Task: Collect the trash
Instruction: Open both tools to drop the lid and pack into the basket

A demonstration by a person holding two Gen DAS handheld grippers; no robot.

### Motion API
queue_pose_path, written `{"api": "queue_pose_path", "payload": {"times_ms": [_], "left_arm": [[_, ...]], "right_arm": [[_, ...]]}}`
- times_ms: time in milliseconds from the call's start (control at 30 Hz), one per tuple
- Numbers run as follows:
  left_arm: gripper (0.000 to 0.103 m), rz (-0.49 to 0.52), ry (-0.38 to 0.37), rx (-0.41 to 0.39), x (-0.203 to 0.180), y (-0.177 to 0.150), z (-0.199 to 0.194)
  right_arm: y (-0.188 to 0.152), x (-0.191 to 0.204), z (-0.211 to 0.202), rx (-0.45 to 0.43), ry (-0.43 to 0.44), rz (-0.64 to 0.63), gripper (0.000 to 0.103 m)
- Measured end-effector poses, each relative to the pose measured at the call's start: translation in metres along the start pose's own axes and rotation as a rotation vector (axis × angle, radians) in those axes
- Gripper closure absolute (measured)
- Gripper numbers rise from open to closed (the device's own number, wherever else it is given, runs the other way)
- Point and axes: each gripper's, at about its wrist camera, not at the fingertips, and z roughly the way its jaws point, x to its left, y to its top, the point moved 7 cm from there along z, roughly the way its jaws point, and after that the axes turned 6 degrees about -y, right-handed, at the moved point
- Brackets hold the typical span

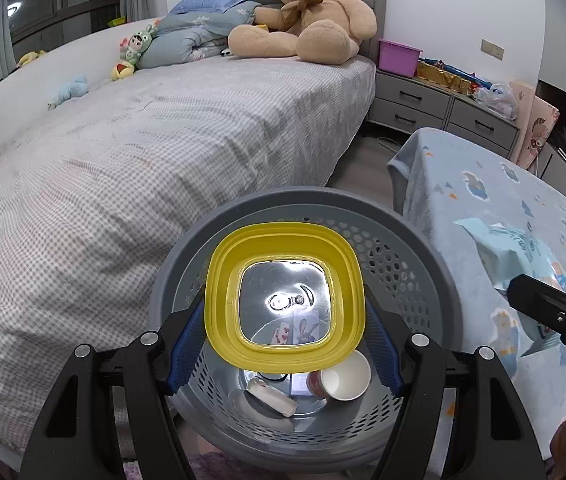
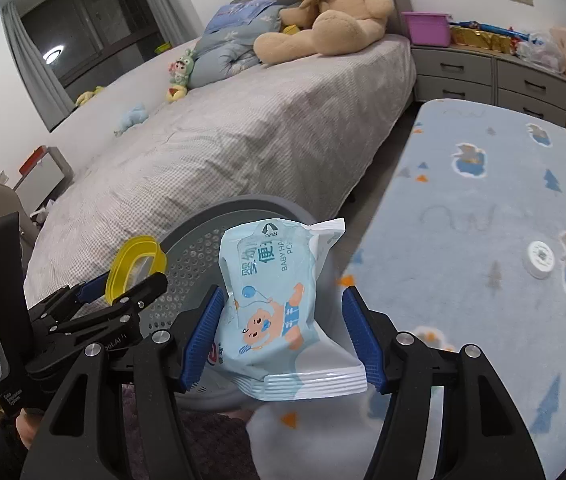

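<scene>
My left gripper (image 1: 285, 320) is shut on a yellow-rimmed square lid (image 1: 219, 280) with a clear middle, held flat above a grey perforated basket (image 1: 303, 196). Through and below the lid I see a paper cup (image 1: 345, 380), a white wrapper (image 1: 271, 396) and small cards lying in the basket. My right gripper (image 2: 283, 336) is shut on a light blue baby wipes pack (image 2: 279, 280), held upright beside the basket (image 2: 199, 248), over the edge of a blue blanket. The left gripper (image 2: 123, 296) with the lid (image 2: 135, 264) shows at the left of the right wrist view.
A bed with a grey checked cover (image 1: 143, 152) lies left of the basket, with a big teddy bear (image 1: 311, 12) and small plush toys. A blue patterned blanket (image 2: 483, 200) covers a surface on the right, with a white round cap (image 2: 538, 259) on it. Grey drawers (image 1: 443, 108) stand behind.
</scene>
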Motion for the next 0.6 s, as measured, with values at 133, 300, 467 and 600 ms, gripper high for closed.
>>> {"api": "queue_pose_path", "payload": {"times_ms": [133,300,467,600], "left_arm": [[0.034,-0.001,0.023,0.011,0.009,-0.003,0.009],[0.034,-0.022,0.035,0.032,0.019,-0.010,0.020],[0.034,-0.046,0.037,0.039,0.027,-0.011,0.024],[0.034,-0.054,0.047,0.026,0.031,-0.009,0.022]], "right_arm": [[-0.001,0.015,0.019,0.026,0.004,-0.033,0.043],[-0.007,0.025,0.040,0.067,0.002,-0.070,0.043],[-0.011,0.027,0.047,0.077,0.000,-0.082,0.041],[-0.007,0.026,0.045,0.056,0.004,-0.076,0.032]]}}
